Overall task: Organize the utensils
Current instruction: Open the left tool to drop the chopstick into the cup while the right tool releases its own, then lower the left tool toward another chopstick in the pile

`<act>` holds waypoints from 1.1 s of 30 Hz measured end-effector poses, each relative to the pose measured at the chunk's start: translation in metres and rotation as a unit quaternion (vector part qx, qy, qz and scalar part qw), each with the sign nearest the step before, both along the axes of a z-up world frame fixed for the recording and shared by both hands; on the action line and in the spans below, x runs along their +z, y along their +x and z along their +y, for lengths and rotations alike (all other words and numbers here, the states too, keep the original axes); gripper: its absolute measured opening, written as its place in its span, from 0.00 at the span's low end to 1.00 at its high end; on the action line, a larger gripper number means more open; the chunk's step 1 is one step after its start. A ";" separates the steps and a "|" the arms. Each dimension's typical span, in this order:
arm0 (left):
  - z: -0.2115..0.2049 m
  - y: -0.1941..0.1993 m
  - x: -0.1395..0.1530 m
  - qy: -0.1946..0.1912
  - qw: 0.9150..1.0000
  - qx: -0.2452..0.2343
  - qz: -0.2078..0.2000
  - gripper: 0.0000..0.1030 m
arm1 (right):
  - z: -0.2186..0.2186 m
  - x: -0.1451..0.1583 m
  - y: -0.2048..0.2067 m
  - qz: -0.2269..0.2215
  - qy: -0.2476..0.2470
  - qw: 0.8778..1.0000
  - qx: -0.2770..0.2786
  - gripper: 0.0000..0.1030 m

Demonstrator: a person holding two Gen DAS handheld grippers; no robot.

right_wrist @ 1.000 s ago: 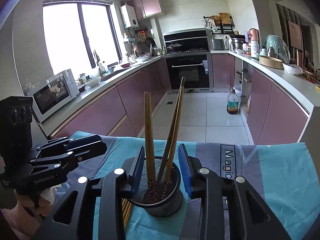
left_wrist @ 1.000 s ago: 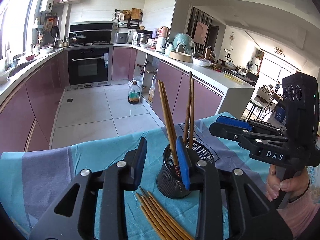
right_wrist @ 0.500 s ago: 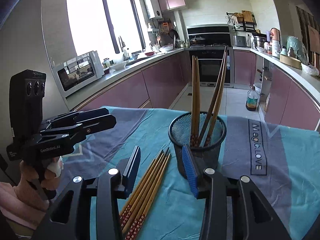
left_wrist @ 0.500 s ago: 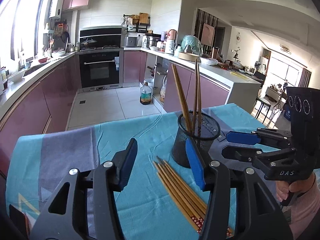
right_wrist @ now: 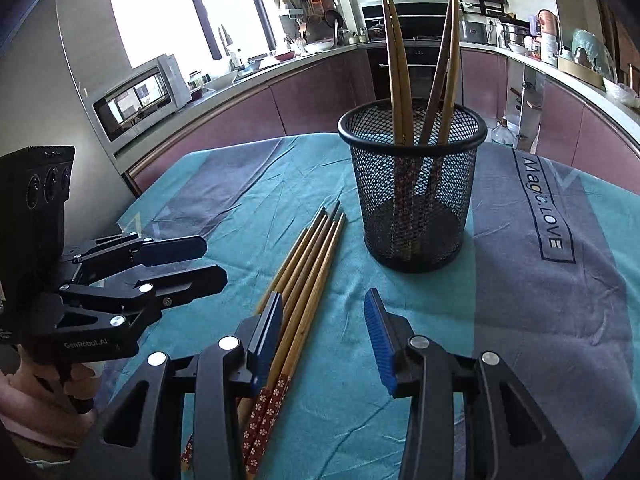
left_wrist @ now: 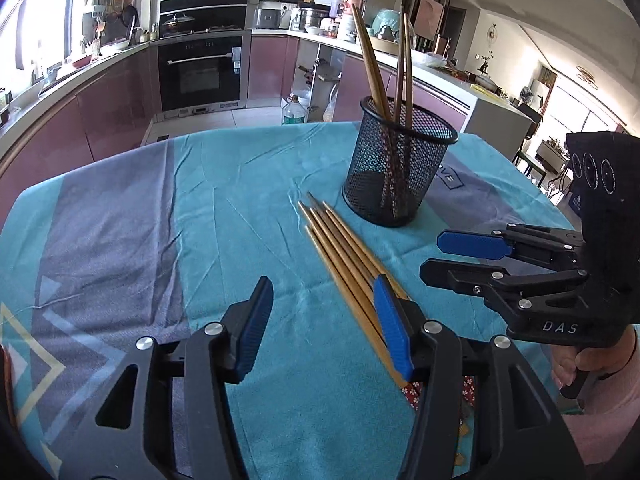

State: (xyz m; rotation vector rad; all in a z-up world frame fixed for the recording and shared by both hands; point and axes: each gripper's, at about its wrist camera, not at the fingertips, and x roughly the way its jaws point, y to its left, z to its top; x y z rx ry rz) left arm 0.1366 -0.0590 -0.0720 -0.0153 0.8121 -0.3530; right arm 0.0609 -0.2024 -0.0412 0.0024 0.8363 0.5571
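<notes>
Both grippers are hanging empty over the counter, tilted down toward it. Nearest, the left gripper (left_wrist: 324,320) is standing about half open with only cloth between its pads, its right-hand pad sitting over the edge of the loose chopsticks (left_wrist: 344,252), which looks like lining up for a pick. Its jaws have just been opening, with nothing between them. Beside it, the right gripper (right_wrist: 324,336) is also partly open and holding nothing, its jaws having just been widening too; its left-hand pad is overlapping the same bundle. Those chopsticks are lying side by side on the teal tablecloth (right_wrist: 520,320), tips pointing toward the mesh cup (right_wrist: 414,200) just beyond them. Farther off, that cup is already holding four chopsticks (right_wrist: 400,80) leaning on its rim, so the sorting seems partway done.
</notes>
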 end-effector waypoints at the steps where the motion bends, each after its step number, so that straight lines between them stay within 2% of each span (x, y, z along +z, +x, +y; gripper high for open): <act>1: -0.002 0.000 -0.003 0.002 1.000 -0.001 0.004 0.50 | 0.001 -0.002 -0.001 0.001 -0.001 1.000 0.000 0.40; 21: -0.017 -0.005 -0.029 0.021 0.999 -0.012 0.040 0.50 | 0.016 -0.018 -0.006 0.009 -0.037 0.999 -0.002 0.39; 33: -0.020 -0.004 -0.031 0.025 0.999 -0.013 0.042 0.50 | 0.021 -0.022 -0.004 0.011 -0.051 0.999 -0.004 0.39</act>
